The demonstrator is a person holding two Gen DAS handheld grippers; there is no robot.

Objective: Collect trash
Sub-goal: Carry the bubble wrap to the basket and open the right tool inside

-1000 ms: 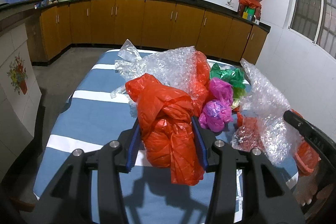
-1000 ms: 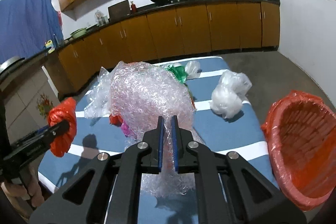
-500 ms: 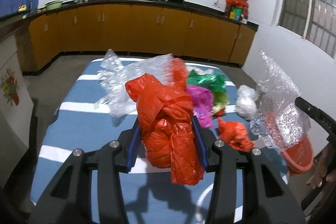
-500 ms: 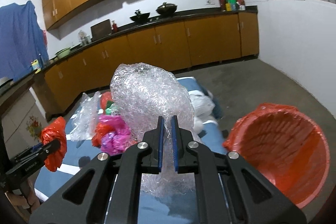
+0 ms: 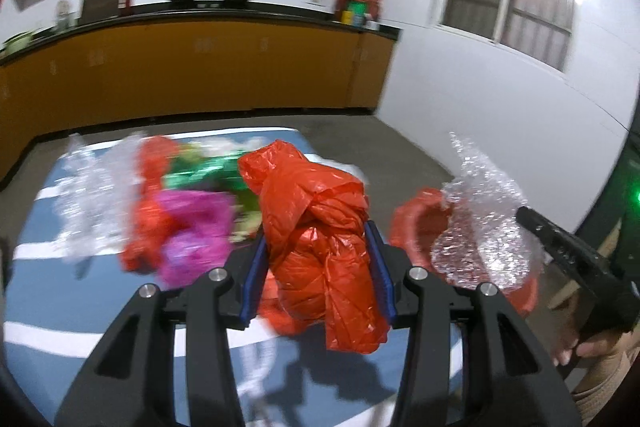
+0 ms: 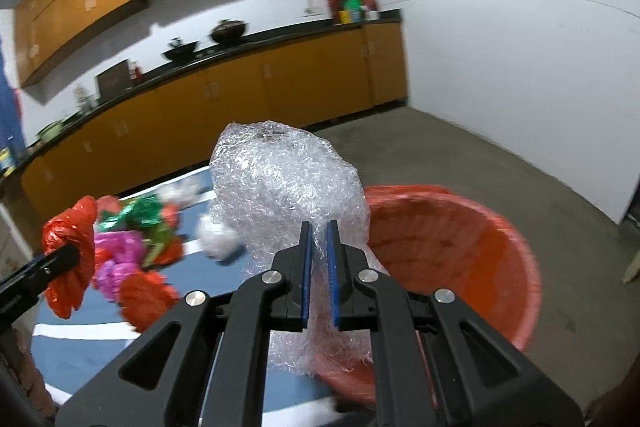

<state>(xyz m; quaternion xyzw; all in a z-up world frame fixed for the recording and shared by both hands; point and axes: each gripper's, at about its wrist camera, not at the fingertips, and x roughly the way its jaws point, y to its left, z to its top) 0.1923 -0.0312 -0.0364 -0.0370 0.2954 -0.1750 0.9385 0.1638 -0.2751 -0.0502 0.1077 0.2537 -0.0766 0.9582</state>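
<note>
The left gripper (image 5: 318, 267) clamps a red plastic bag (image 5: 320, 227) between its fingers. The right gripper (image 6: 319, 267) pinches bubble wrap (image 6: 286, 183); the red bin (image 6: 448, 259) sits just beyond its fingertips.

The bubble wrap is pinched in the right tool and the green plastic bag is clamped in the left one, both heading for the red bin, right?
Not quite: the left tool clamps a red-orange plastic bag, as the left wrist view shows. The bubble wrap is indeed pinched in the right tool, beside the red bin.
</note>
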